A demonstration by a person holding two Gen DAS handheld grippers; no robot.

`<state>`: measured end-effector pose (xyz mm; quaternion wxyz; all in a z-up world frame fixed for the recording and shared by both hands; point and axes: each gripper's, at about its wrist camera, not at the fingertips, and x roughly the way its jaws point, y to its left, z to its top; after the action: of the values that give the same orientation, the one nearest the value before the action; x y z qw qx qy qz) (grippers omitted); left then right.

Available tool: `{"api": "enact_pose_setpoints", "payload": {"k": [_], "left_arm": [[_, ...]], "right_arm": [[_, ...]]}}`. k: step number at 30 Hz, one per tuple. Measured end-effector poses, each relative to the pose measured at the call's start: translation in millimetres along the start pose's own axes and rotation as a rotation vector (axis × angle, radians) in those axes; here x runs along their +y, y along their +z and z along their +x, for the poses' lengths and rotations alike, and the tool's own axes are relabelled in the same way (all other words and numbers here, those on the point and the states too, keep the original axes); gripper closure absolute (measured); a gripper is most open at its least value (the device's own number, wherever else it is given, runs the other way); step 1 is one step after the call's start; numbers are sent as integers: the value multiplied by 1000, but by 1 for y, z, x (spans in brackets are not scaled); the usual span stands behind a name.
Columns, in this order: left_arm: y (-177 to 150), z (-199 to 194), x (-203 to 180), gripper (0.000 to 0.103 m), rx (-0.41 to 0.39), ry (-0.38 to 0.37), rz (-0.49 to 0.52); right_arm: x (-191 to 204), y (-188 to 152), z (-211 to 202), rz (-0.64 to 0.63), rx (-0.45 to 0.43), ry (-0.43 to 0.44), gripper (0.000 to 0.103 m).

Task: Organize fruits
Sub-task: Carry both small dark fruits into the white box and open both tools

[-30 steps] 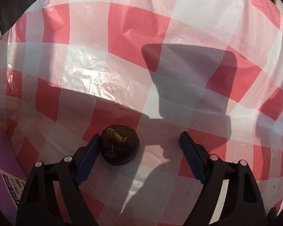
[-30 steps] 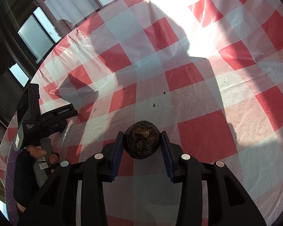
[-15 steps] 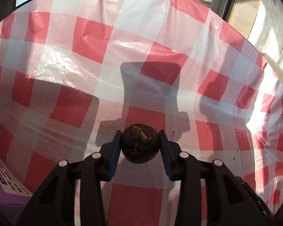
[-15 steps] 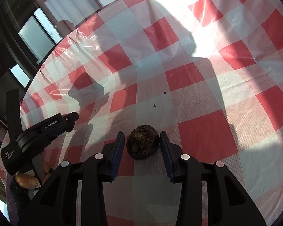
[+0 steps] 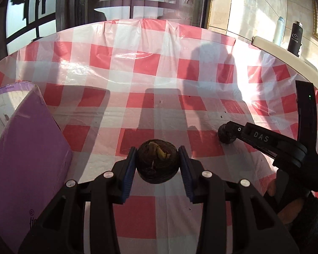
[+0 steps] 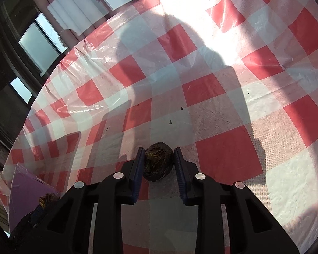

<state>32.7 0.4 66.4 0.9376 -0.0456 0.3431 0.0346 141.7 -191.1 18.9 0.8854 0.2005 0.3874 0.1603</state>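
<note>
My left gripper (image 5: 158, 163) is shut on a dark round fruit (image 5: 156, 160) with a yellow patch on top, held above the red-and-white checked tablecloth (image 5: 137, 67). My right gripper (image 6: 158, 162) stands around a second dark round fruit (image 6: 158, 162) that rests on the cloth; the pads (image 6: 140, 165) sit close on both sides, the right pad with a thin gap. The same fruit (image 5: 225, 135) and the right gripper (image 5: 265, 139) show at the right of the left wrist view. The left gripper's fruit (image 6: 47, 199) shows at the lower left of the right wrist view.
A purple box (image 5: 25, 154) stands on the cloth just left of my left gripper; it also shows in the right wrist view (image 6: 25, 192). Windows lie beyond the table's far edge. Two bottles (image 5: 294, 37) stand on a ledge at the back right.
My left gripper closed on its fruit and lifted it, swinging to face the purple box and the right gripper. The right gripper's fruit has come down onto the cloth with the jaws slightly eased.
</note>
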Motion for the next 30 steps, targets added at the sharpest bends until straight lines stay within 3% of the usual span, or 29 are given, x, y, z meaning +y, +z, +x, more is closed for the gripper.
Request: {"api": "enact_pose_setpoints", "payload": {"k": [7,15,20,24,27,30], "left_arm": [[-26,-55,12,63,-54,-22,8],[-33,-116,60,63,-145,-68,-53],[-33,-151,96,63,-204,-51,-97],[-34,-169,129,63,-198,-44,-158],[-36,-184,150,63,-196,4,-178],[-36,-186,173,63,-161,110,-178]], "right_arm": [[8,-10,-33,-49,-121,95,75],[34,-66,-84,-40,-194,152,75],[77,-84,-105,-103,-198,223,75],[126,-89,-121,-185,-217,286,75],[163,-96,-125,-259,-199,325,75],[203,-110,-124,-347,-161,355,75]]}}
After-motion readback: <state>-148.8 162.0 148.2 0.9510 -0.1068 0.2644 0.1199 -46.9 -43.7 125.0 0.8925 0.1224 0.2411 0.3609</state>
